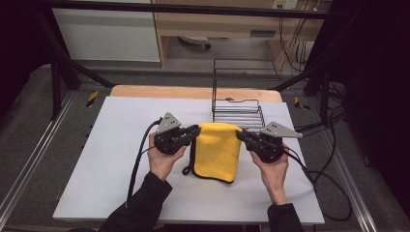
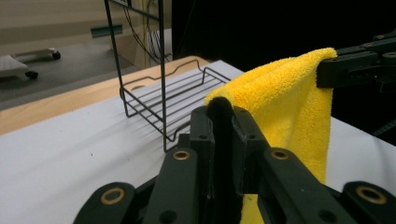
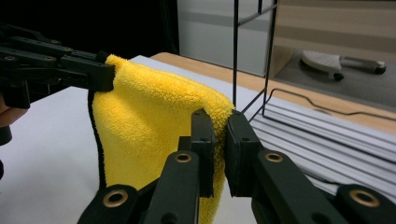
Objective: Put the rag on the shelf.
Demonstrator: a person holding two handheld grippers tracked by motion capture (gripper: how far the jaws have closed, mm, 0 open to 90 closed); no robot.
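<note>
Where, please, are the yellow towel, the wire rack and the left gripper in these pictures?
yellow towel (image 1: 218, 150): high view, middle of the hanging cloth.
wire rack (image 1: 237, 114): high view, on its slatted base.
left gripper (image 1: 196, 130): high view, at the jaw tips clamped on the towel's corner.

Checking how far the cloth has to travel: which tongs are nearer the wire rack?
Right. The right tongs grip the cloth's corner just in front of the rack. The left tongs grip the other corner, farther to the rack's left.
</note>
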